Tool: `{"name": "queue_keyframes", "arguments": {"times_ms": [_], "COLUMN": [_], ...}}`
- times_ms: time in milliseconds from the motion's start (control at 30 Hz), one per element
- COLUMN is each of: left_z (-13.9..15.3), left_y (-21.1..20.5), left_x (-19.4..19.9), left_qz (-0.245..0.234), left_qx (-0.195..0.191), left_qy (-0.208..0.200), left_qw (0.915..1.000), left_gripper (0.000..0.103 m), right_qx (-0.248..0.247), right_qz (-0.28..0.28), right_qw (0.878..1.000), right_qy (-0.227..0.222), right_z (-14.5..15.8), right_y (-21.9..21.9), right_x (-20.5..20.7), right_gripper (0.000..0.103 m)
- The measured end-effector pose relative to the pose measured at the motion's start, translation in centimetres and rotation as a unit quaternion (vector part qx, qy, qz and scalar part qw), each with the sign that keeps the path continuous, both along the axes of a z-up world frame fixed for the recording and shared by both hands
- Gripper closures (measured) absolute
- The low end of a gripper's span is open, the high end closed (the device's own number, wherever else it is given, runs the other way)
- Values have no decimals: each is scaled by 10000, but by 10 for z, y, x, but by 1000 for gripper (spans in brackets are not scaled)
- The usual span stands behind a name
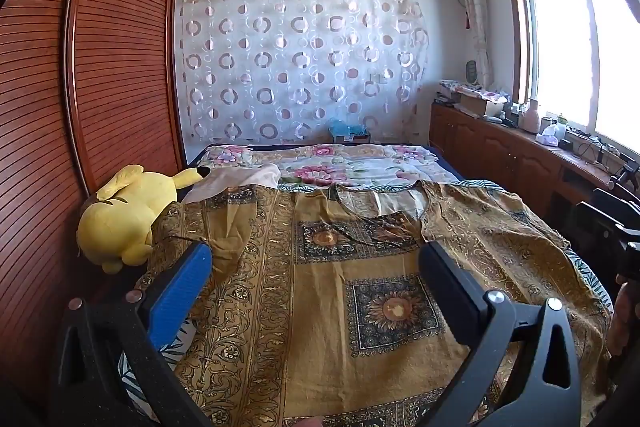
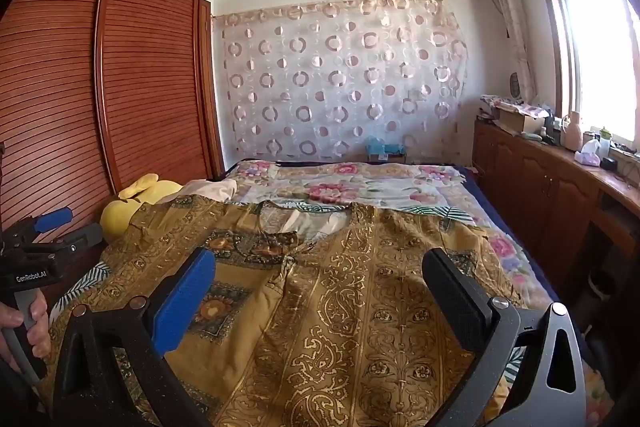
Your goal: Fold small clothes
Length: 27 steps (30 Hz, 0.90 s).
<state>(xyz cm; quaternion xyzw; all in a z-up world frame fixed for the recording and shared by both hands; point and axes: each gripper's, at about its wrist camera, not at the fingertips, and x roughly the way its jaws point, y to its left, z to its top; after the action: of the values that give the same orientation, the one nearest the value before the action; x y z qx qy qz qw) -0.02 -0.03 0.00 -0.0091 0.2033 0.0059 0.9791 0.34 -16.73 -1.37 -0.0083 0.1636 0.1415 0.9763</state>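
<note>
- Shirt (image 1: 328,291), a mustard patterned one, lies spread flat on the bed (image 1: 360,163), neckline at the far end, so folding hasn't really started imo.
- Left tool (image 1: 316,267) is wide open, nothing between its fingers, hovering over the shirt's left half.
- Right tool (image 2: 320,275) is the same: released, empty, above the right half.
- Yellow plush toy (image 1: 124,215) sits right at the left sleeve.
- Next move probably needs each tool pinching a sleeve or side edge, then swinging it inward.

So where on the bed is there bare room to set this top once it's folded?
Free: the floral bedspread beyond the brown patterned top, up to the circle-print curtain. Crowded: the wardrobe-side corner with the yellow plush toy and the cluttered window-side countertop.
</note>
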Motion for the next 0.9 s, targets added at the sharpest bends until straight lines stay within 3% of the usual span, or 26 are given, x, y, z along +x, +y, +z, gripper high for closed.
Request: {"name": "queue_keyframes", "arguments": {"times_ms": [900], "left_z": [5], "left_y": [-2], "left_x": [-4], "left_qz": [-9], "left_qx": [59], "left_qy": [-60], "left_qw": [10000], "left_gripper": [0], "right_qx": [25], "right_qz": [-62], "right_qw": [10000], "right_qy": [15], "right_z": [-1], "right_y": [0], "right_x": [0], "right_gripper": [0]}}
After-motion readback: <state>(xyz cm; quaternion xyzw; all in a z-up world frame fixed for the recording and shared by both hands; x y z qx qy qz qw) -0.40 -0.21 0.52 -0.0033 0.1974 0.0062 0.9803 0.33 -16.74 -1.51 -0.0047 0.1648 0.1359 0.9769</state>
